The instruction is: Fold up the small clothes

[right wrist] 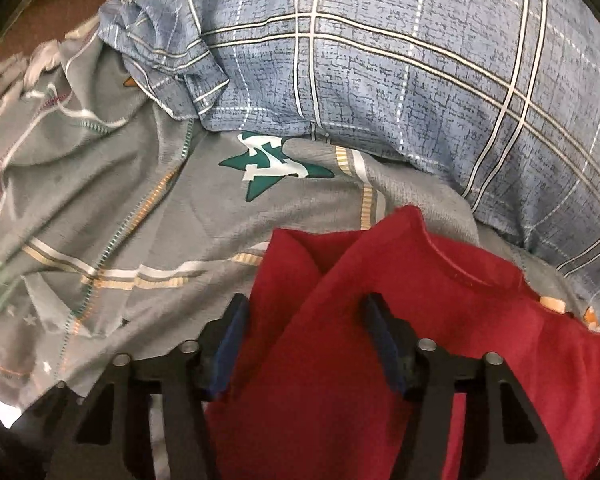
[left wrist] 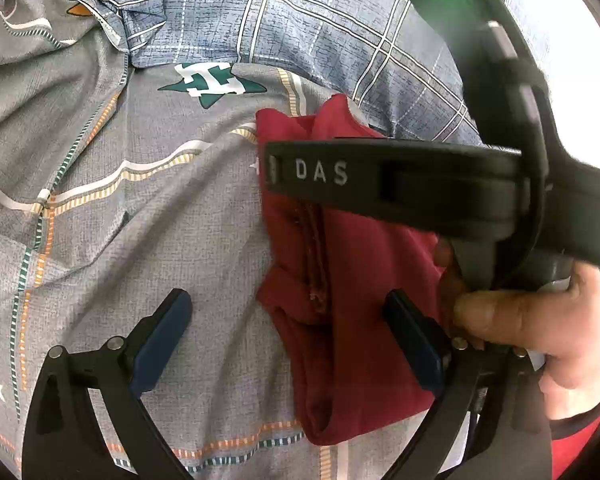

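A small dark red garment (left wrist: 352, 264) lies folded into a narrow bundle on the grey patterned bedsheet (left wrist: 140, 216). My left gripper (left wrist: 288, 316) is open just above it, the left finger over bare sheet and the right finger (left wrist: 414, 344) over the cloth's right part. The other gripper's black body, marked "DAS" (left wrist: 380, 176), crosses the cloth's upper end, held by a hand (left wrist: 540, 320). In the right wrist view the red garment (right wrist: 380, 360) fills the lower right, with a pointed fold between the fingers. My right gripper (right wrist: 304, 332) is open over it, holding nothing.
A blue plaid pillow or quilt (right wrist: 400, 80) lies bunched along the far side of the sheet. A green star print (right wrist: 272, 164) marks the sheet just beyond the garment. Brown floor or furniture (right wrist: 60, 8) shows at the far left.
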A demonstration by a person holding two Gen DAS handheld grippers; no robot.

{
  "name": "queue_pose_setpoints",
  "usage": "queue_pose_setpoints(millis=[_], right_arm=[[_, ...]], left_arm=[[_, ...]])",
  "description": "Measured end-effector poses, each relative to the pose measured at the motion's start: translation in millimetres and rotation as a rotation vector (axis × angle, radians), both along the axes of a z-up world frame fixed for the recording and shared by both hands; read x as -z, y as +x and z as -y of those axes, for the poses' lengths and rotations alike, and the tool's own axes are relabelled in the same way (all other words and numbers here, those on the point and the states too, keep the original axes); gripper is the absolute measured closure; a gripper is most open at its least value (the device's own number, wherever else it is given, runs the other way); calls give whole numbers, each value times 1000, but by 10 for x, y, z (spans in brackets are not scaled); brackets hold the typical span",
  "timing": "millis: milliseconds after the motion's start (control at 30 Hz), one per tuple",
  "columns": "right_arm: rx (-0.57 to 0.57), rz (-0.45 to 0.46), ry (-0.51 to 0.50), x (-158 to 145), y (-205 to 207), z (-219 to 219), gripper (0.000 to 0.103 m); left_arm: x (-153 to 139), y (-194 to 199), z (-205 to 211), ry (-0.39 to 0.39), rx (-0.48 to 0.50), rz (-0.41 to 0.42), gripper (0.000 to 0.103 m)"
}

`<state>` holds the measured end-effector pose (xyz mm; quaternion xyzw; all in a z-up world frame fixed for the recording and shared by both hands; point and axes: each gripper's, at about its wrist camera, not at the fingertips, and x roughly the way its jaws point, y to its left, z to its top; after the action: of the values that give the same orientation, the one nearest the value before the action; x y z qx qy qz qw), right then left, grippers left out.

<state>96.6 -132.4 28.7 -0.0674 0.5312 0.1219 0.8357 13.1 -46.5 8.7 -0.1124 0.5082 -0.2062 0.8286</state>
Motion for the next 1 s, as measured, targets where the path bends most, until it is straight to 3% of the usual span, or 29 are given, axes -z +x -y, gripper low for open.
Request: queue_pose_setpoints(millis=[133, 333, 500, 600, 667, 700, 733, 800, 1000], right_arm=[[-2, 9, 38, -8, -10, 75, 73], [37, 9, 208, -154, -50, 385, 94], [79, 54, 294, -319, -139, 673, 97], [75, 32, 308, -332, -138, 742, 96], [60, 33, 307, -352, -138, 717, 88], [59, 29, 295, -366, -143, 696, 77], [51, 19, 286, -368, -139, 676, 51], [37, -22, 267, -298, -68, 551, 34], [-42, -79, 94, -64, 91, 127, 37]], left_arm=[[-3, -7, 10, 6, -2, 4, 5], [-15, 23, -54, -58, -51, -5, 5], [-34, 46, -83, -142, -76, 1, 5], [-6, 65, -21, -127, -76, 7, 5], [-8, 60, 28, -115, -78, 24, 5], [-7, 48, 39, -118, -76, 20, 5], [-4, 47, 38, -118, -73, 17, 5], [-12, 25, 24, -107, -65, 15, 5], [2, 45, -90, -139, -75, -16, 5]])
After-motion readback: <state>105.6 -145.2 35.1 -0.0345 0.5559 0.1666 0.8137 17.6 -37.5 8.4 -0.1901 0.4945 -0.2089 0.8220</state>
